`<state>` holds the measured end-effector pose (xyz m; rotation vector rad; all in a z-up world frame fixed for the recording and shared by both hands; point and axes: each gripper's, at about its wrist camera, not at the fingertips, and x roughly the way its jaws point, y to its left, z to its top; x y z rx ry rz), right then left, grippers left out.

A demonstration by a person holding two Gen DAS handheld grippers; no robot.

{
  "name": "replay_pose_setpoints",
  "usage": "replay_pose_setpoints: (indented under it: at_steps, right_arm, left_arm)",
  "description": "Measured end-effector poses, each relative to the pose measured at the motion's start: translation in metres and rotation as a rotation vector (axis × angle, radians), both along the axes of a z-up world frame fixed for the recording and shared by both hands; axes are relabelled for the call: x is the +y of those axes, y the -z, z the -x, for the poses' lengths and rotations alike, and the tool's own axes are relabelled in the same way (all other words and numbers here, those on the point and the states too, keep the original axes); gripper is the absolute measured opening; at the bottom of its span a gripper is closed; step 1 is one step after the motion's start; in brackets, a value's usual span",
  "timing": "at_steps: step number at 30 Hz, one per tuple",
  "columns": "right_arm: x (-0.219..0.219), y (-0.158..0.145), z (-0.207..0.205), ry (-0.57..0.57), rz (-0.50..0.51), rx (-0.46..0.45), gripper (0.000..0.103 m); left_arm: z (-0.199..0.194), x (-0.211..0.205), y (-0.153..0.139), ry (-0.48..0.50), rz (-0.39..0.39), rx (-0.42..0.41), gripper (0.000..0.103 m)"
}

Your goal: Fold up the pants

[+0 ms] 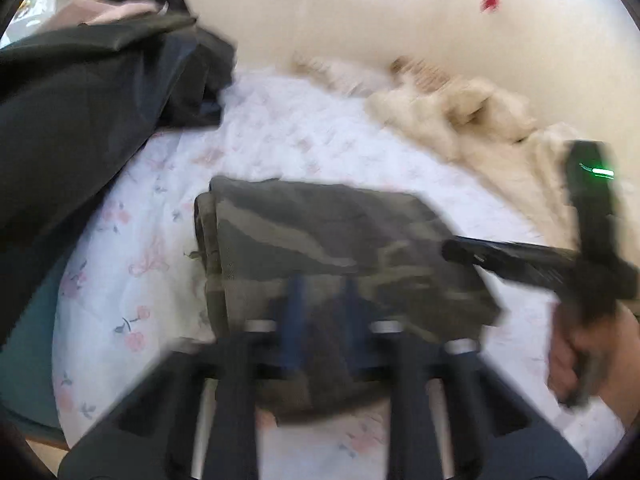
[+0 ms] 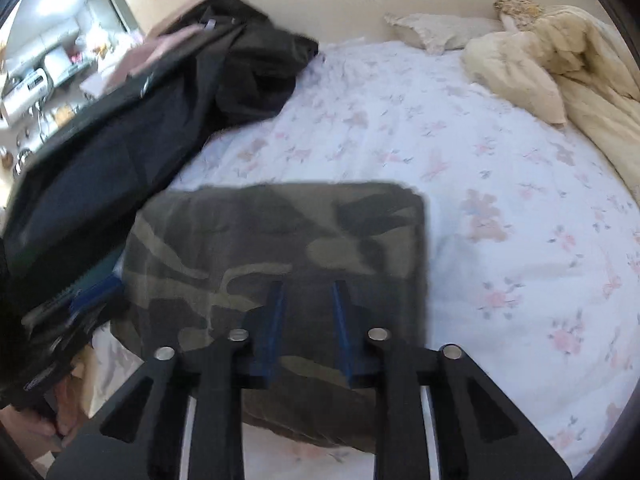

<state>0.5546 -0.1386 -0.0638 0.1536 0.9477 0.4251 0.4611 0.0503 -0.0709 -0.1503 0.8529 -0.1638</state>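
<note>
Camouflage pants (image 1: 320,236) lie folded into a compact rectangle on the floral bedsheet (image 1: 280,136); they also show in the right wrist view (image 2: 280,240). My left gripper (image 1: 322,284) hovers over the near edge of the pants, fingers apart and nothing between them. My right gripper (image 2: 308,288) hovers over the pants too, its blue fingers (image 2: 276,312) apart and empty. The right gripper's body (image 1: 520,258) reaches in from the right in the left wrist view. The left wrist view is motion-blurred.
A pile of dark clothes (image 2: 140,128) lies on the bed's left side, next to the pants. Cream pillows and a rumpled blanket (image 2: 560,72) sit at the far right by the wall. Bare floral sheet (image 2: 500,200) spreads right of the pants.
</note>
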Motion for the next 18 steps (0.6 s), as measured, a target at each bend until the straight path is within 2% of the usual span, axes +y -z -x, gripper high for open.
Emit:
replay_pose_setpoints:
  at_steps: [2, 4, 6, 8, 11, 14, 16, 18]
  right_arm:
    - [0.01, 0.012, 0.002, -0.035, 0.001, 0.02, 0.021]
    - [0.019, 0.034, 0.01, -0.085, 0.096, 0.049, 0.011]
    - [0.016, 0.05, 0.021, -0.128, 0.16, 0.038, 0.002]
    - [0.002, 0.057, 0.027, -0.115, 0.143, 0.041, 0.0]
    - [-0.007, 0.053, 0.033, -0.088, 0.164, 0.028, 0.0]
    - [-0.019, 0.049, 0.039, -0.042, 0.232, 0.035, 0.0]
    - [-0.03, 0.039, 0.045, -0.031, 0.19, 0.055, 0.0]
    - [-0.035, 0.021, 0.062, -0.032, 0.187, 0.024, 0.002]
  left_arm:
    - [-0.01, 0.009, 0.024, -0.001, 0.035, 0.088, 0.002]
    - [-0.003, 0.017, 0.041, 0.017, 0.014, 0.088, 0.002]
    - [0.008, 0.026, 0.059, 0.059, 0.057, 0.12, 0.001]
    - [0.016, 0.025, 0.063, 0.074, 0.047, 0.106, 0.002]
    - [0.012, 0.033, 0.059, 0.038, 0.101, 0.124, 0.002]
    - [0.023, 0.029, 0.049, 0.014, -0.013, 0.11, 0.001]
    - [0.039, 0.03, 0.043, 0.013, -0.065, 0.126, 0.001]
    - [0.062, 0.033, 0.031, -0.037, -0.129, 0.147, 0.01]
